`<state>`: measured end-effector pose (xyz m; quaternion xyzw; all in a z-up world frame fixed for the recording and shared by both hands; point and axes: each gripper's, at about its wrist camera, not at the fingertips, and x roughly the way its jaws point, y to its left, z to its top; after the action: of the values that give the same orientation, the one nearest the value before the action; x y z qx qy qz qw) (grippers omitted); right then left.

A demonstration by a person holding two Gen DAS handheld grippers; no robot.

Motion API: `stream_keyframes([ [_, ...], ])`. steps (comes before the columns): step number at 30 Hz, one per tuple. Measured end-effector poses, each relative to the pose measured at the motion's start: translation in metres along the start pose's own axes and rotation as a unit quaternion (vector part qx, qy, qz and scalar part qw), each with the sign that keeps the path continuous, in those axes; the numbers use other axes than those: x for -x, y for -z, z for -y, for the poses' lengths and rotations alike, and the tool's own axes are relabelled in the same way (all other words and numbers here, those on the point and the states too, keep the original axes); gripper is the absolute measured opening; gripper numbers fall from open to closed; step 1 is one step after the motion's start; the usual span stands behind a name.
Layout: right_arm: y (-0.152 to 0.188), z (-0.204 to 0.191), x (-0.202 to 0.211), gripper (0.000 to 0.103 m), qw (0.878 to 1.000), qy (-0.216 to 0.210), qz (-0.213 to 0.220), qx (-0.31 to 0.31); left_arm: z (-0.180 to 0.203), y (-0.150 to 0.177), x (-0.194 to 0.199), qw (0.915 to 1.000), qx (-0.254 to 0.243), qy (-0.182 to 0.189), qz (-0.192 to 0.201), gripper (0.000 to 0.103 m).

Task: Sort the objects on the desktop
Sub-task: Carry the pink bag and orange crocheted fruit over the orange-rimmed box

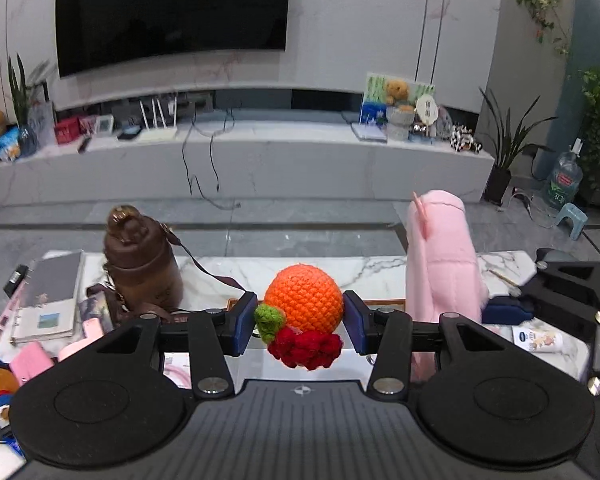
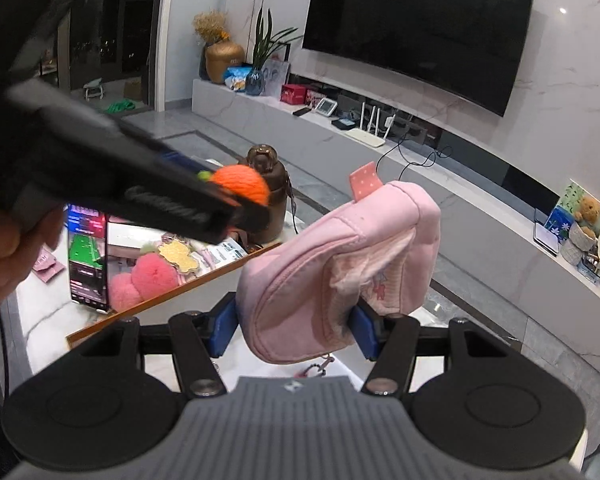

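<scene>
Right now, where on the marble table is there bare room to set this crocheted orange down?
Bare marble shows between the brown bottle and the pink pouch, behind the crocheted orange. The left end is crowded with a notebook and pink items.

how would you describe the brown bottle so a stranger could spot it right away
Start at the white marble table in front of the TV wall. On its left part, just right of the ring-bound notebook, stands the brown bottle. It is the only tall dark upright thing there, with a bear-shaped lid and a brown strap trailing off it.
</scene>
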<state>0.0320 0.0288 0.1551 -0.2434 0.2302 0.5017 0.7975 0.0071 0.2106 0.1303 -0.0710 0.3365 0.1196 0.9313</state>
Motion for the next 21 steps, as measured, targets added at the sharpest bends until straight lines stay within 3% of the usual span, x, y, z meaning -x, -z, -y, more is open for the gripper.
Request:
stream_keyframes([
  [9,0.009,0.008,-0.065,0.061,0.997,-0.019,-0.076,0.005,-0.026,0.028,-0.088,0.9964,0.018,0.004,-0.083,0.053],
  [21,0.037,-0.014,-0.125,0.061,0.984,-0.059,-0.165,0.021,-0.032,0.048,-0.140,0.9893,0.015,-0.011,-0.145,0.053],
])
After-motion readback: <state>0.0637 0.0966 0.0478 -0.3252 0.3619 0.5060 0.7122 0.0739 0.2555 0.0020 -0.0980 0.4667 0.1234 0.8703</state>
